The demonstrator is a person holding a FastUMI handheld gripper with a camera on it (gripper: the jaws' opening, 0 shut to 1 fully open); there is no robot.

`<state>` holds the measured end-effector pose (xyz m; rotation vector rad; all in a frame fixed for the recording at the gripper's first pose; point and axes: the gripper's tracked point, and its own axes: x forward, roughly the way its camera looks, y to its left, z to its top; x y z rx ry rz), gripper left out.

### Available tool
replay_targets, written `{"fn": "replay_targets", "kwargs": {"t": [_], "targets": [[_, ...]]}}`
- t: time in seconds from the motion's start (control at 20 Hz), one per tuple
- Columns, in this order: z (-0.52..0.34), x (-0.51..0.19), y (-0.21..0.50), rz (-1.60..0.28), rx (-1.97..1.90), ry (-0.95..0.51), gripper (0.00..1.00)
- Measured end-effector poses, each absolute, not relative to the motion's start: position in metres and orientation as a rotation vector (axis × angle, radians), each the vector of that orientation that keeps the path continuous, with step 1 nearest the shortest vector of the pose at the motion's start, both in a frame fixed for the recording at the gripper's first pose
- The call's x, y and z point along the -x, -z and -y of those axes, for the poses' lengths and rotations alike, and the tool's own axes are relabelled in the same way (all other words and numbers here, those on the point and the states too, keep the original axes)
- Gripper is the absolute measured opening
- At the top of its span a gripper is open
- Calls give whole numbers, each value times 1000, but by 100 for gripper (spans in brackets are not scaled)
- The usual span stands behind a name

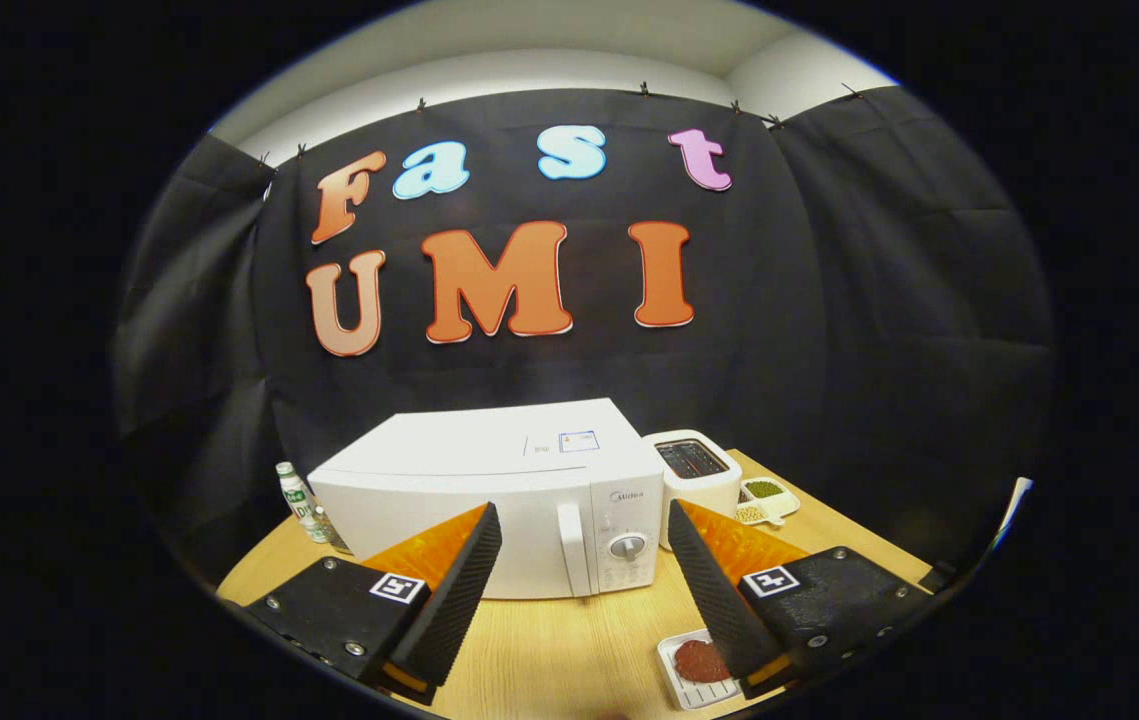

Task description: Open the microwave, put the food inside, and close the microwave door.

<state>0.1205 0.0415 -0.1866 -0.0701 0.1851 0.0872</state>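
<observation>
A white microwave (499, 500) stands on the wooden table (569, 650) beyond my fingers, its door shut, with an upright handle (573, 548) and a round dial (627, 546) on its right side. My gripper (584, 520) hangs open in front of it with nothing between the fingers. A white tray holding a reddish-brown patty of food (699, 662) lies on the table close by, just inside my right finger (714, 590), which covers part of it.
A white toaster (694, 470) stands right of the microwave, with a small white dish of green beans (767, 497) beside it. A small bottle (301, 500) stands left of the microwave. Black cloth walls close in the back and sides.
</observation>
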Motion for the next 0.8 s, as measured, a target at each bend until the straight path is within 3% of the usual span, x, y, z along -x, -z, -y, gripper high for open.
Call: {"fn": "replay_targets", "kwargs": {"t": [0.55, 0.65, 0.8], "targets": [[-63, -196, 304, -383, 220, -118, 98], [-62, -205, 316, -411, 213, -117, 90], [-64, -216, 326, -430, 175, -122, 62]]}}
